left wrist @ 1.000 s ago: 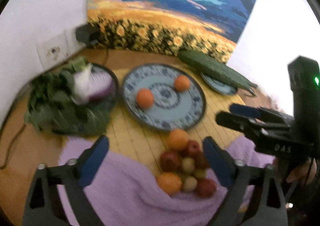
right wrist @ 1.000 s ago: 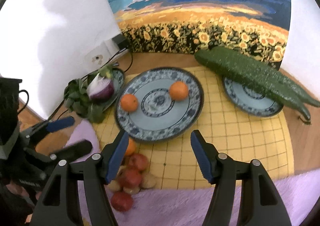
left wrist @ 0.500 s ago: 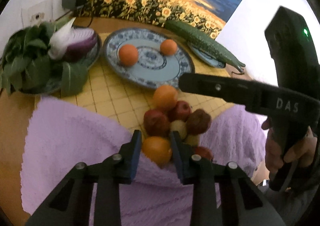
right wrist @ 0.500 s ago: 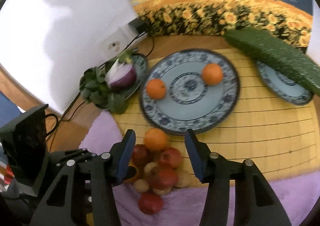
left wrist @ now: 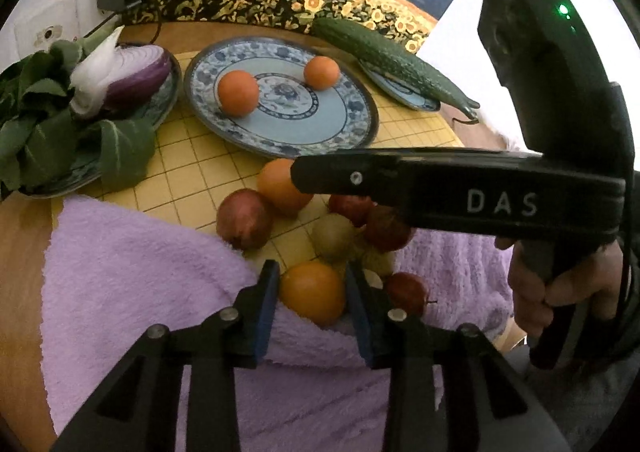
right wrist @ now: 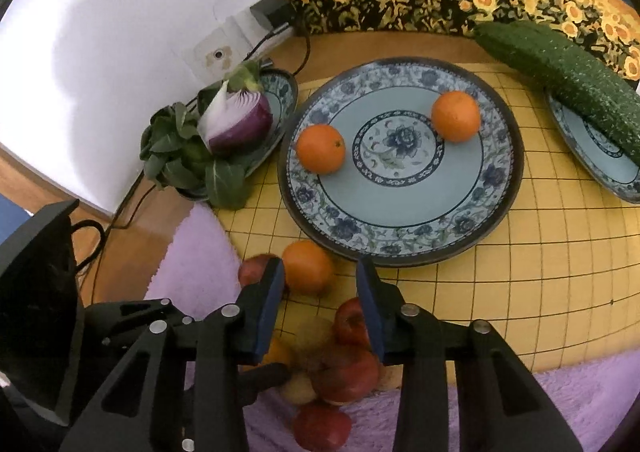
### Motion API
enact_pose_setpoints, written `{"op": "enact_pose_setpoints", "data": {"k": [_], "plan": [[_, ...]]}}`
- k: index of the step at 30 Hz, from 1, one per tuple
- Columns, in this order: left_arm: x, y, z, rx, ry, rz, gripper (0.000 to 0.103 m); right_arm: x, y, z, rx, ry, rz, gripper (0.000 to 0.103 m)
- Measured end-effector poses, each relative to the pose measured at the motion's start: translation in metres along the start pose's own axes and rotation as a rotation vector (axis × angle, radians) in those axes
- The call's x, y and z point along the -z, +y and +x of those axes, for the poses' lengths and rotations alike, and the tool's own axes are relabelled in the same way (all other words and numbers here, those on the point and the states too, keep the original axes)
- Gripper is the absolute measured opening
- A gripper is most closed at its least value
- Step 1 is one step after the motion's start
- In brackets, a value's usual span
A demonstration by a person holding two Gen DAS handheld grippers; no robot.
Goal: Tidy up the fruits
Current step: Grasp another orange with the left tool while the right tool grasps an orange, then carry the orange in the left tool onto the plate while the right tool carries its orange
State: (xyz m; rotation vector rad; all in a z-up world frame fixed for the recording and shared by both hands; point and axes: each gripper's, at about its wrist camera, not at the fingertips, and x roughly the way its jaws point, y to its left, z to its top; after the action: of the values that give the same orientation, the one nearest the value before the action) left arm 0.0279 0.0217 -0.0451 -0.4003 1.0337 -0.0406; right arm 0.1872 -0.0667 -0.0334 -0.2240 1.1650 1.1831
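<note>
Yellow grid mat (right wrist: 520, 292) and purple towel (left wrist: 140, 272) on a wooden table, sunflower painting behind. Left gripper (left wrist: 312, 306) pads touch the near orange (left wrist: 313, 292) at the towel edge, jaws easing slightly apart. Right gripper (right wrist: 320, 308) is closing over the fruit pile (right wrist: 340, 364), nothing pinched; a second ago both stood wide and higher. Orange: firm, light, rolls; grip across its widest part. Blue plate (right wrist: 500, 212) holds two oranges.
</note>
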Motion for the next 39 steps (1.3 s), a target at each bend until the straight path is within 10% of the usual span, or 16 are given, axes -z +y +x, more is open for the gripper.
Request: {"op": "enact_pose_setpoints", "data": {"k": [39], "plan": [[-0.014, 0.046, -0.044, -0.121, -0.161, -0.155, 0.034, 0.005, -0.008, -0.006, -0.05, -0.012, 0.12, 0.031]]}}
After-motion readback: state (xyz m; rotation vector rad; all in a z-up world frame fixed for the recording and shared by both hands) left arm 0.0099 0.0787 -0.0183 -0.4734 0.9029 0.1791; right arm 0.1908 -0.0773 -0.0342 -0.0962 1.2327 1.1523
